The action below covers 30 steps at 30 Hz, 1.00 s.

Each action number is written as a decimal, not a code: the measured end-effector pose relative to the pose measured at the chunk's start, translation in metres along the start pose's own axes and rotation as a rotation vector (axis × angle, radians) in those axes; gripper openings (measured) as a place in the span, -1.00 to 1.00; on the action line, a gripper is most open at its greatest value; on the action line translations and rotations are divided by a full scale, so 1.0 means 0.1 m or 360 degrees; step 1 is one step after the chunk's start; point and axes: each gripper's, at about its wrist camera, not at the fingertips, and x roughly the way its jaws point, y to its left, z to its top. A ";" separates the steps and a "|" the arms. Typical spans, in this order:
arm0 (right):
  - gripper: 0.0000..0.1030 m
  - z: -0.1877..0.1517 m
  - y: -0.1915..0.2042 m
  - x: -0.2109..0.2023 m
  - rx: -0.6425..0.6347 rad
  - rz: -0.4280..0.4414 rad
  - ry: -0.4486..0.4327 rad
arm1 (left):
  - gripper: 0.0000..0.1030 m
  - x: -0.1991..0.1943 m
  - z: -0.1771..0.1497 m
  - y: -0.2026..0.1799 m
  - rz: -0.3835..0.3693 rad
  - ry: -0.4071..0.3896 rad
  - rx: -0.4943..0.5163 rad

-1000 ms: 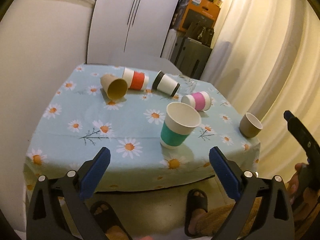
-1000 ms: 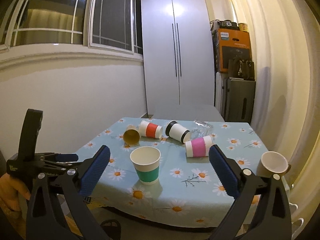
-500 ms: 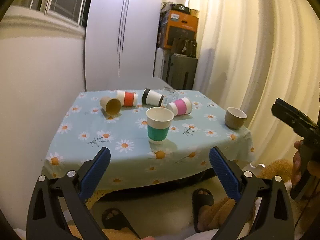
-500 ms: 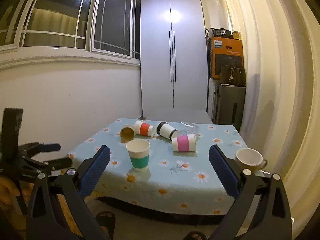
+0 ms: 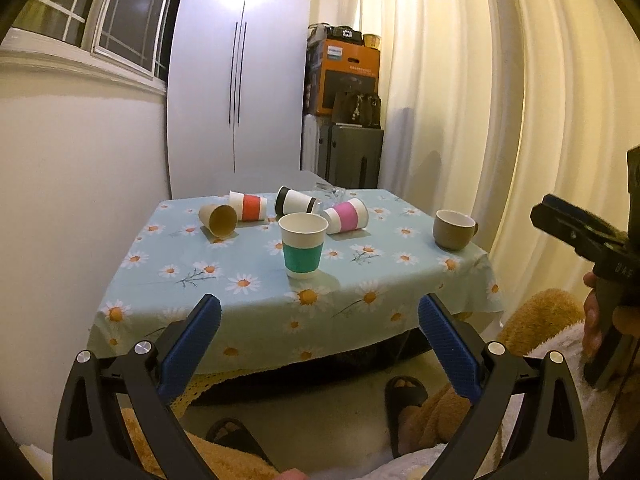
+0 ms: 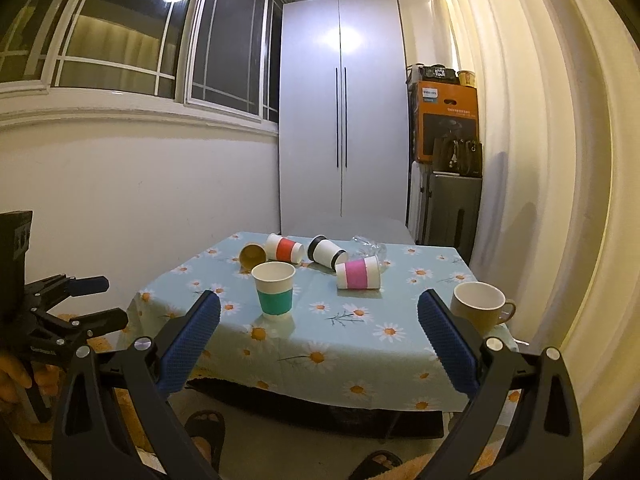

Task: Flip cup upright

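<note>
Cup with the pink band (image 6: 357,274) lies on its side toward the far middle of the surface (image 6: 400,344), just right of a black-and-white cup (image 6: 326,251) and behind the upright teal cup (image 6: 274,290). Being thin paper, it looks light and easy to crush, likely to roll, so a gentle pinch across the banded middle seems best. The left hand-held gripper (image 5: 318,332) and right hand-held gripper (image 6: 318,330) both hang wide apart, empty, well short of the near edge.
</note>
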 end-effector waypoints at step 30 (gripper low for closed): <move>0.90 -0.15 0.11 0.06 -0.0117 -0.0046 0.0074 | 0.87 -0.02 -0.12 0.06 0.0009 -0.0004 0.0025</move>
